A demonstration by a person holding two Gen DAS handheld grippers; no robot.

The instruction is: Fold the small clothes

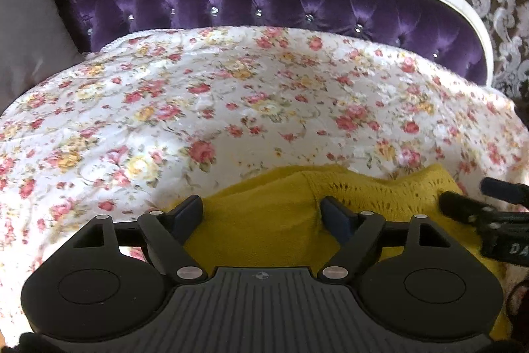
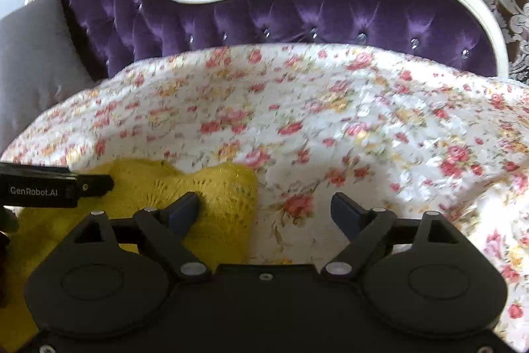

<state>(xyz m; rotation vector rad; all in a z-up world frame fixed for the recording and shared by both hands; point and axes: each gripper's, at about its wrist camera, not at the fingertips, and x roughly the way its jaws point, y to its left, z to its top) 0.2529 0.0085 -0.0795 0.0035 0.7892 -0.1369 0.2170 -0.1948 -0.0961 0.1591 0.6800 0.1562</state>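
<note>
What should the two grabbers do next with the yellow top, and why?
Probably lower and pinch its near edge. Both the left gripper and the right gripper stand open with nothing held, just over the yellow knit garment, which lies rumpled on the floral cover.

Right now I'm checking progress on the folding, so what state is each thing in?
Yellow knit garment: bunched on the quilt, not held.
Left gripper: open, jaws over the garment, nothing pinched.
Right gripper: open, straddling the garment's right edge.
Floral quilt: spread over the sofa seat, slightly rumpled.
Grey cushion: propped against the sofa's left end.
</note>
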